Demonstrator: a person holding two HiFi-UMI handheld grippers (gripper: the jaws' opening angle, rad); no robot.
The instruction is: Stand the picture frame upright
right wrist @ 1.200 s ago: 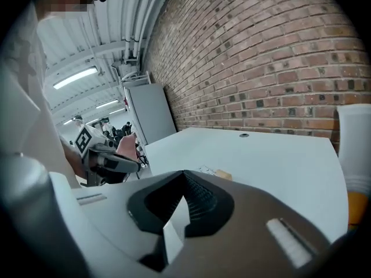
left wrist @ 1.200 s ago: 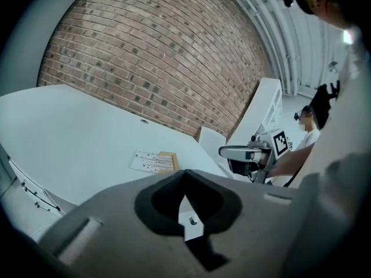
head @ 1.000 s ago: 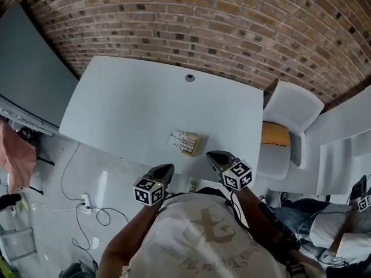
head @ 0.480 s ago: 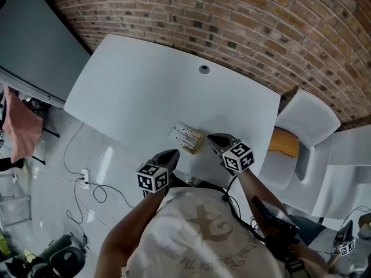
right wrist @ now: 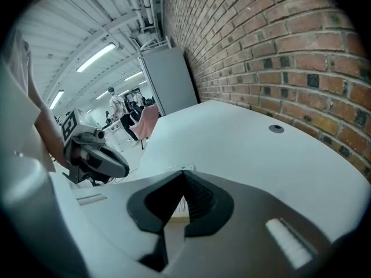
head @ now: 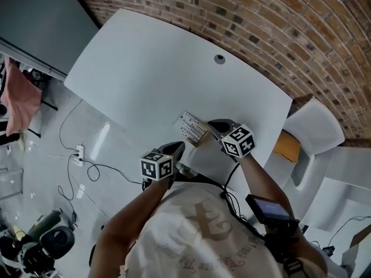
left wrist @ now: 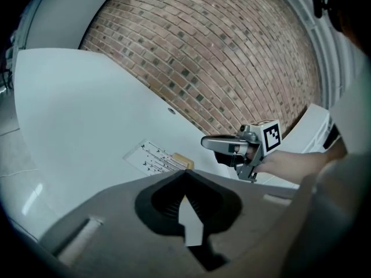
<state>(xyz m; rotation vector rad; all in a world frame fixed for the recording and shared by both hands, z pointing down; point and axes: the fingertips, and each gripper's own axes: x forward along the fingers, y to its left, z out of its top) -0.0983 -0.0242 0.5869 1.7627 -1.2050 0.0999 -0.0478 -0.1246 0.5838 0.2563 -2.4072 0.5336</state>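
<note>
The picture frame [head: 193, 128] lies flat near the front edge of the white table [head: 151, 68], showing a white printed face and a tan wooden edge. My right gripper [head: 212, 123] is shut and empty, its tip just right of the frame. My left gripper [head: 178, 147] is also shut and empty, at the table's edge just in front of the frame. In the left gripper view the frame [left wrist: 157, 157] lies beyond my shut left gripper [left wrist: 185, 171], with the right gripper [left wrist: 223, 144] hovering to its right. From the right gripper [right wrist: 183, 172] the frame [right wrist: 178, 206] shows only through the gap behind the jaws.
A brick wall [head: 278, 22] runs behind the table, which has a cable hole [head: 219, 58]. A white chair [head: 317, 120] with an orange cushion [head: 288, 146] stands to the right. Cables and a power strip [head: 78, 153] lie on the floor at left, near a grey cabinet [head: 40, 16].
Both grippers have moved forward and down toward the frame; the right tip now sits beside its right end. The head view has swung, so the table appears tilted. Both stay shut.
</note>
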